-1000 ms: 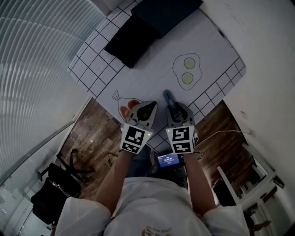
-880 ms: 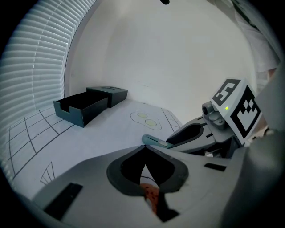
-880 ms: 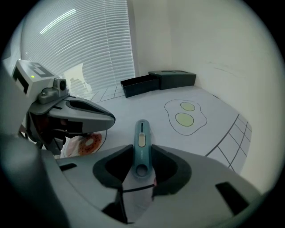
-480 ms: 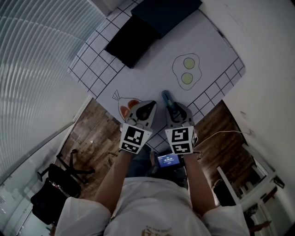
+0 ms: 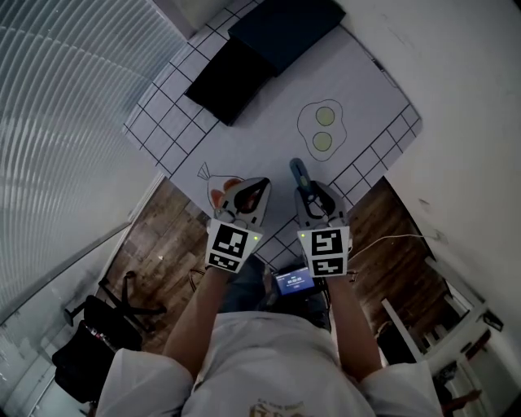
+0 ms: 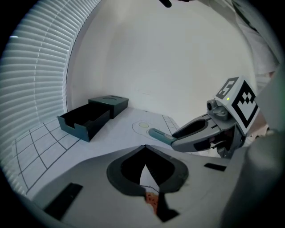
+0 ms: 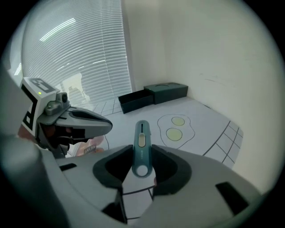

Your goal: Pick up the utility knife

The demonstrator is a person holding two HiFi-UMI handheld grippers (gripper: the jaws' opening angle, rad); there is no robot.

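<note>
The teal utility knife (image 5: 299,173) sticks out forward from my right gripper (image 5: 308,195), which is shut on its rear end. In the right gripper view the knife (image 7: 141,144) lies lengthwise between the two dark pads, held above the white mat (image 7: 196,142). My left gripper (image 5: 254,193) hovers just to the left of it, its tips meeting with nothing between them. From the left gripper view (image 6: 144,148) I see the right gripper (image 6: 189,136) side-on, with the knife (image 6: 159,135) poking out past its tips.
A white mat with a black grid border (image 5: 175,134) covers the table. A dark open box (image 5: 232,77) and its lid (image 5: 285,24) sit at the far end. A fried-egg drawing (image 5: 321,129) and an orange drawing (image 5: 218,194) are printed on the mat. Wood floor (image 5: 155,244) lies below.
Both grippers have risen a little above the mat, the right one with the knife in it. The jaws look unchanged.
</note>
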